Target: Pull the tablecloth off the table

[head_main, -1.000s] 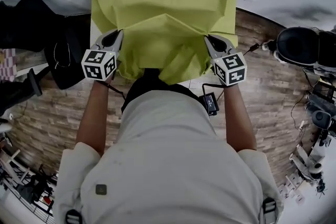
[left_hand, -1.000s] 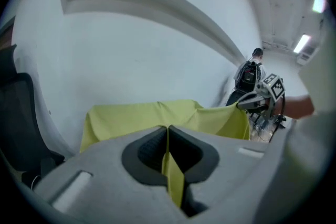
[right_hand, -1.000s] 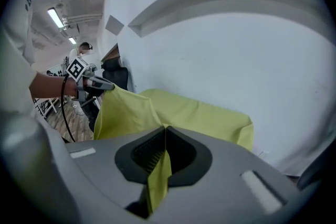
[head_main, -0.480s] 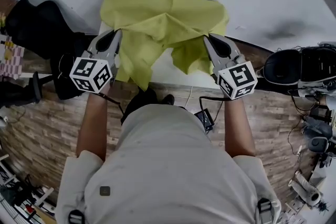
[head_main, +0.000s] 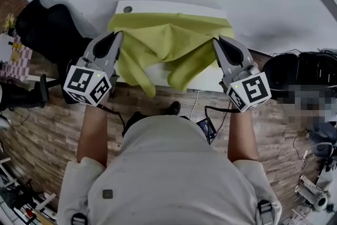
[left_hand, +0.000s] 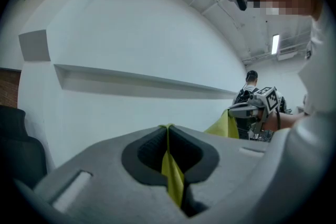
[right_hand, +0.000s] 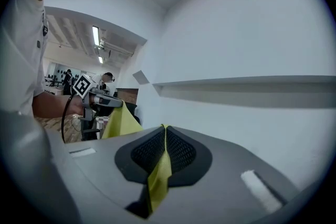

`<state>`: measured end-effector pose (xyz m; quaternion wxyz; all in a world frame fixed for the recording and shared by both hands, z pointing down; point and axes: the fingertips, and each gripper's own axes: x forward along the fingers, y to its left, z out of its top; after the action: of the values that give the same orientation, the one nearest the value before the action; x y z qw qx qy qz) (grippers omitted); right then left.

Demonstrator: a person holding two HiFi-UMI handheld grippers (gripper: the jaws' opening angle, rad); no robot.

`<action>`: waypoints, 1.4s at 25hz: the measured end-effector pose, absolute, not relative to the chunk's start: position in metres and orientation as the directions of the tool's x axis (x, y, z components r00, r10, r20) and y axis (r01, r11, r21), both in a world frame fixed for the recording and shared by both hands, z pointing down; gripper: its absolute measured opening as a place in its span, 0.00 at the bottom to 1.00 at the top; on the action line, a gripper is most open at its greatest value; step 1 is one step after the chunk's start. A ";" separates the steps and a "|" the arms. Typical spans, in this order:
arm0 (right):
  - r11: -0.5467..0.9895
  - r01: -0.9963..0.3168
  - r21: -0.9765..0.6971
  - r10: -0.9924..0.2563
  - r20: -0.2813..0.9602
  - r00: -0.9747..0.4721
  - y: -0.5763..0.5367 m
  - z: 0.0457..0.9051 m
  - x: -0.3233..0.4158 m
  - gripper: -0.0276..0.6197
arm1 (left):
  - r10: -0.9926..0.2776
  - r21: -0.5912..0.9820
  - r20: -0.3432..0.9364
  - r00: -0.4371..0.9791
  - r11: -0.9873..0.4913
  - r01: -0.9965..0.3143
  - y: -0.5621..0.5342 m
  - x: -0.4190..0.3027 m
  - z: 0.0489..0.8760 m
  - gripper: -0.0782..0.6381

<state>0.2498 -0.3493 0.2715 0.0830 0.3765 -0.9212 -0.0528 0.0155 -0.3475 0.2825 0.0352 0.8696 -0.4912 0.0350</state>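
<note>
Left gripper (head_main: 117, 35) and right gripper (head_main: 217, 40) are each clamped tight on a corner of the yellow-green fabric tablecloth (head_main: 168, 42). Compared with a second ago, both stand higher. The cloth, then spread over the white rectangular table (head_main: 158, 7), now hangs bunched between them, baring tabletop front and back.

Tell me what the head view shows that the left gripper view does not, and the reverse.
Head view only: the white table, partly bare, the tablecloth draped across it, and the wooden floor. Left gripper view only: the left gripper with jaws shut on a fold of cloth, seen close, and a ledge on the wall. Both: the yellow-green cloth and the right gripper gripping it.
</note>
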 end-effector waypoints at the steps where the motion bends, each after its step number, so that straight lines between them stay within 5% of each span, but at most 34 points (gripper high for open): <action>1: 0.704 -0.692 0.162 -0.710 0.110 -0.696 -0.343 0.270 0.243 0.07 | -0.847 0.023 0.088 0.524 -0.524 -0.852 -0.343 0.009 0.280 0.11; 20: 0.574 -0.809 0.128 -0.818 0.139 -0.558 -0.174 0.287 0.081 0.07 | -0.668 0.025 0.092 0.739 -0.740 -0.672 -0.203 -0.121 0.285 0.11; 35: 0.603 -0.777 0.178 -0.796 0.082 -0.599 -0.075 0.247 0.102 0.07 | -0.677 -0.006 0.026 0.735 -0.735 -0.678 -0.103 -0.095 0.243 0.12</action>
<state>0.1020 -0.0753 0.2471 0.0767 0.4410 -0.8921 -0.0617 -0.0952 -0.1025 0.2433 0.0019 0.9314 -0.3637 0.0134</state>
